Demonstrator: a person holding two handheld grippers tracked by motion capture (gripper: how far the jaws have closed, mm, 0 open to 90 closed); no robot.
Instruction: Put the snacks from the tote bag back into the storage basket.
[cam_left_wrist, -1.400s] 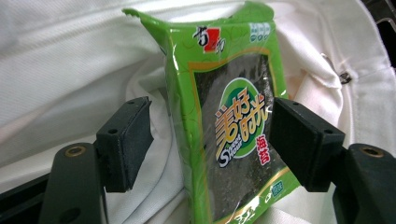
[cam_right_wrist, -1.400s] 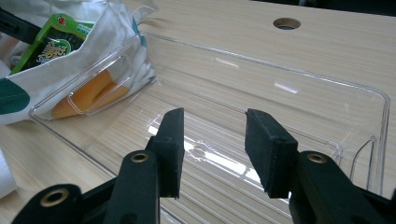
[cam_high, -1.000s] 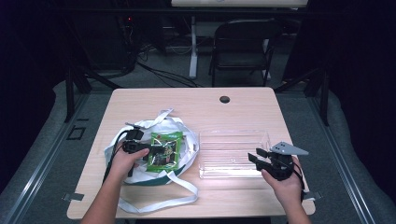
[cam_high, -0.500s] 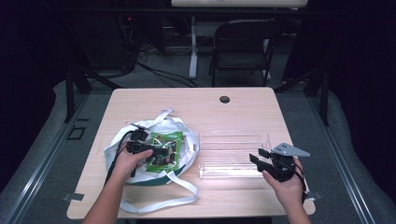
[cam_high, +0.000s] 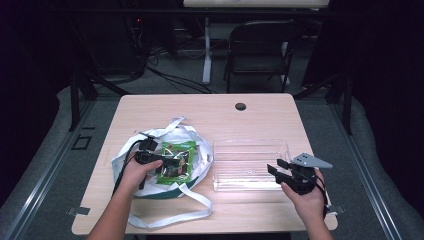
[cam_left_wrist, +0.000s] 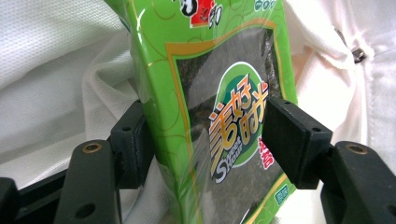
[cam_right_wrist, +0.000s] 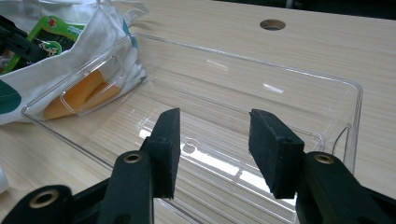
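Left tool: your left tool (cam_high: 161, 161) lies over the white bag (cam_high: 131, 158) on the left half of the bench (cam_high: 210, 116), pointing toward the middle of the bench.
Left jaws: they stand wide and have just been closing. The green snack packet (cam_left_wrist: 224, 116) stands between them. In the left gripper view the left pad (cam_left_wrist: 135, 140) lies against the packet's edge and the right pad (cam_left_wrist: 292, 140) sits on its printed front. The film under the pads is not visibly dented, so you cannot tell whether they press yet.
Snack packet: it rests in the mouth of the white bag, its far end reaching past your jaws. In the high view the packet (cam_high: 176, 159) lies just ahead of your left hand (cam_high: 134, 172), tilted a little on the cloth.
White bag: it lies crumpled on the bench with its straps spread toward the near edge. Its right side touches the left wall of the clear tray (cam_high: 250, 150).
Right tool: your right tool (cam_high: 277, 167) is at the near right corner of the tray, held by your right hand (cam_high: 305, 197).
Right jaws: about half open, nothing between them. In the right gripper view the pads (cam_right_wrist: 168, 140) hang over the tray's (cam_right_wrist: 299, 74) near rim.
Clear tray: it sits right of the bag, well apart from the packet, with the bare floor showing the bench through it.
Bench hole: a round hole (cam_high: 240, 106) lies beyond the tray, near the far edge.
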